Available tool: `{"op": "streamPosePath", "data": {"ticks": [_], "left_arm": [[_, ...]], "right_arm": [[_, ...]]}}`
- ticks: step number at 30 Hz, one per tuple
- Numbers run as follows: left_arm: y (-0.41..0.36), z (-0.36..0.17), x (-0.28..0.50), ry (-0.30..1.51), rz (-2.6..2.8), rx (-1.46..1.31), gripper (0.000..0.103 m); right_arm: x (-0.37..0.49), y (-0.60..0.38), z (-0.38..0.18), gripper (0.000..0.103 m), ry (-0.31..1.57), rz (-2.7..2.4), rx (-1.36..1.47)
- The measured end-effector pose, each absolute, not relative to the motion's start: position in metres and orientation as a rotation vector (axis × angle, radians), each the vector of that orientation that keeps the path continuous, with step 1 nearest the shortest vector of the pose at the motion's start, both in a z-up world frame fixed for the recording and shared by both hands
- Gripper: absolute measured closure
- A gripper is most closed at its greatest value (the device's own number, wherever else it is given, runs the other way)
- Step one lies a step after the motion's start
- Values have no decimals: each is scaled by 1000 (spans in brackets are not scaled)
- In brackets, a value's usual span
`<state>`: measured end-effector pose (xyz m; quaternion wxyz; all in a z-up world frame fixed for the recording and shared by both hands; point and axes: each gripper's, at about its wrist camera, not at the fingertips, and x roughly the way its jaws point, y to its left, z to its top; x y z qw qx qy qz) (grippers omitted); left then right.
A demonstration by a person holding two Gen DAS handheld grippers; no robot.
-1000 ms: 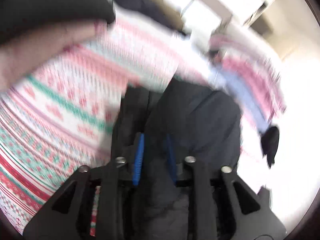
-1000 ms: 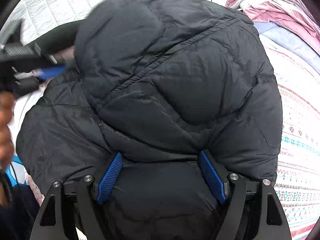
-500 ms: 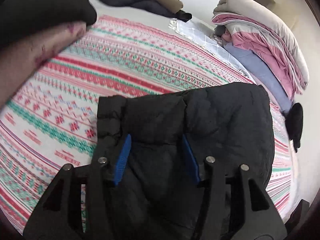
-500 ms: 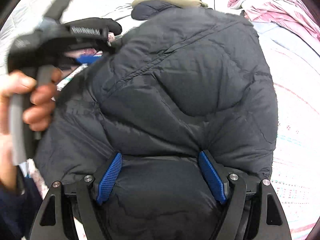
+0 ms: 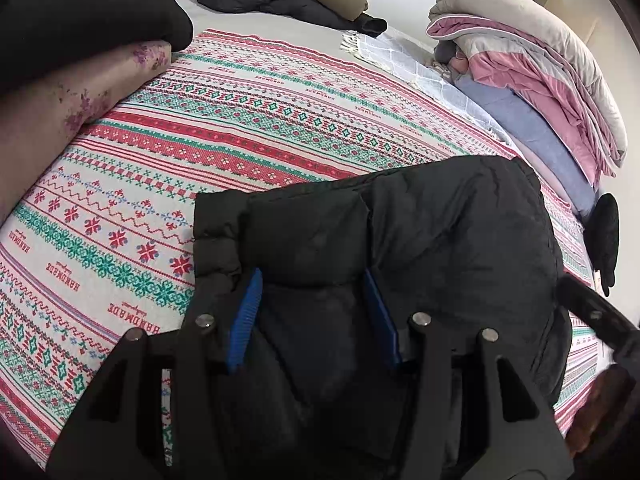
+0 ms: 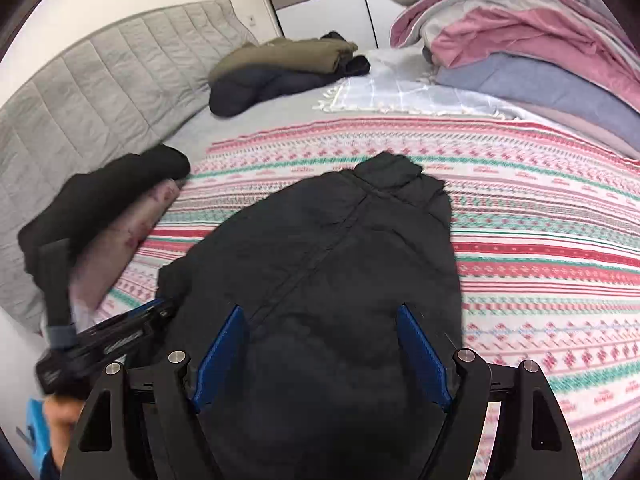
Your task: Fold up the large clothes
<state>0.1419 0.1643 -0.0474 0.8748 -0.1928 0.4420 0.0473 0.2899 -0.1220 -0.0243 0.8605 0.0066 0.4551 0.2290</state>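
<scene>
A black puffer jacket (image 6: 320, 256) lies folded on the patterned red, green and white blanket (image 6: 540, 240). It also shows in the left wrist view (image 5: 440, 240). My right gripper (image 6: 320, 344) is open, its blue pads standing wide over the jacket's near part. My left gripper (image 5: 312, 312) is open too, its pads on either side of a thick fold at the jacket's near left corner. The left gripper also shows at the lower left of the right wrist view (image 6: 156, 310), at the jacket's left edge.
A black garment on a pink floral one (image 5: 100, 40) lies at the left. Dark and olive folded clothes (image 6: 280, 68) sit at the far end by the grey headboard (image 6: 80, 100). Stacked pink, grey and blue quilts (image 6: 520, 48) stand at the right.
The jacket was held up in front of the right camera and has come down flat onto the blanket. My left gripper has opened wider and moved to the jacket's near left corner.
</scene>
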Motion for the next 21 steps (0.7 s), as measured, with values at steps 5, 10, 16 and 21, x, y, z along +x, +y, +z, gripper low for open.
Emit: {"op": "streamPosePath", "data": {"ticks": [5,10,16,21], "left_arm": [[159,-51,147,932,110,-386,48],[150,-55,147,924,141,-352,47],[147,-62,147,910,154,-349,47],[150,-55,146,913,136,-354,47]], "right_arm": [[293,-105,-68,21,965,441,-64],[300,-106,-83,18,992,429,-65],[306,-101,-89,16,980,403,-58],[290,-106,-76,16,911,382,-68]]}}
